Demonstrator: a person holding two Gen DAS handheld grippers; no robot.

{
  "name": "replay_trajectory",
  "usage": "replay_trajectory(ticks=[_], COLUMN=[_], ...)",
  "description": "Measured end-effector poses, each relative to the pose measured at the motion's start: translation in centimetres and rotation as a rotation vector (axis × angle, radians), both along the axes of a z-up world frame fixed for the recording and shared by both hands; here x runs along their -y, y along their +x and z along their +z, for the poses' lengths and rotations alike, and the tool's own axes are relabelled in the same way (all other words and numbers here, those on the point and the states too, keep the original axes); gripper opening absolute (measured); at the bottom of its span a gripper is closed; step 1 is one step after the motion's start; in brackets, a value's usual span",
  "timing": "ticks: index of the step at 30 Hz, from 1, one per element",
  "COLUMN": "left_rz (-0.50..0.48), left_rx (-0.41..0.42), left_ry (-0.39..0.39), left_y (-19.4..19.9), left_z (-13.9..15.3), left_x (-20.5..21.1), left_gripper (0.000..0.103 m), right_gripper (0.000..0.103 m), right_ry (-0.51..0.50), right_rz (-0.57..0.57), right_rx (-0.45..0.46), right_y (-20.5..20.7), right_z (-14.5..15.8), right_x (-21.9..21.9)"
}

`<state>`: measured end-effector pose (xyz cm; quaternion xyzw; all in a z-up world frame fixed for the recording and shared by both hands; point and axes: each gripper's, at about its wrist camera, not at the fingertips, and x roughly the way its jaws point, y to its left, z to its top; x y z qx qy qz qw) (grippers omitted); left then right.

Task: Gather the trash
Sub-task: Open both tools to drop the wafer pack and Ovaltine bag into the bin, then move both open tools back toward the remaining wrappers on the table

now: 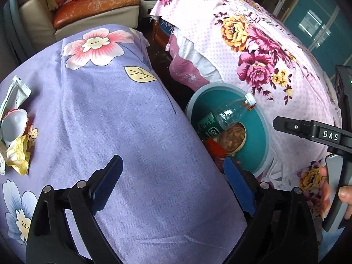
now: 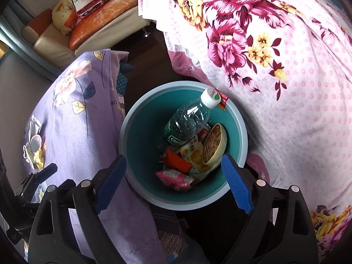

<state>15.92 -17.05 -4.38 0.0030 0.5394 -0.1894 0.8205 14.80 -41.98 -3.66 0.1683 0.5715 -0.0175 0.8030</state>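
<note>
Right gripper (image 2: 173, 182) hangs over the teal bin (image 2: 136, 132), jaws spread wide, nothing between the blue pads. Down in the bin a clear plastic bottle (image 2: 189, 118) leans against the wall, white cap up, beside a tan bowl (image 2: 213, 147), tipped on edge, and bright wrappers (image 2: 176, 173). Left gripper (image 1: 173, 187) is out over the lilac flowered cloth (image 1: 132, 121), jaws wide too, holding nothing. At that cloth's far left edge lie more scraps (image 1: 15, 136): a white packet, what may be a small cup, crumpled yellow paper.
</note>
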Motion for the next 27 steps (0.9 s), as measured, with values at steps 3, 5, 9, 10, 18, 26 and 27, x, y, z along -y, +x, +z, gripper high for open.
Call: replay_trajectory(ticks=[3,5,9,10,18,26,27], left_rz=[0.02,0.03,0.051,0.056,0.116,0.172,0.179], left_rx=[0.002,0.004,0.007,0.008,0.023,0.05,0.052], left_ry=[-0.013,-0.018,-0.028,-0.029,-0.045,-0.047,-0.046], left_y=[-0.3,-0.5,-1.0,-1.2,-2.1,-3.0,-3.0], left_z=[0.3,0.5,0.9,0.9,1.6,2.2,2.2], left_x=[-1.3,-2.0,-3.7,-4.1,-8.3,-13.0,-13.6], left_gripper=[0.093,0.093,0.093,0.093,0.093,0.093,0.093], right_gripper=[0.084,0.084,0.084,0.084,0.084,0.084,0.084], right_ry=[-0.006,-0.01,-0.015,-0.018,-0.023,-0.022,-0.02], right_rz=[0.013,0.026,0.049,0.056,0.113,0.181,0.189], right_rx=[0.0,0.002,0.011,0.013,0.015,0.025,0.025], right_y=[-0.2,-0.3,-0.4,-0.4,-0.4,0.1,0.2], right_z=[0.1,0.3,1.0,1.2,2.2,3.0,3.1], right_x=[-0.8,-1.6,-3.3,-3.8,-7.9,-12.6,-13.1])
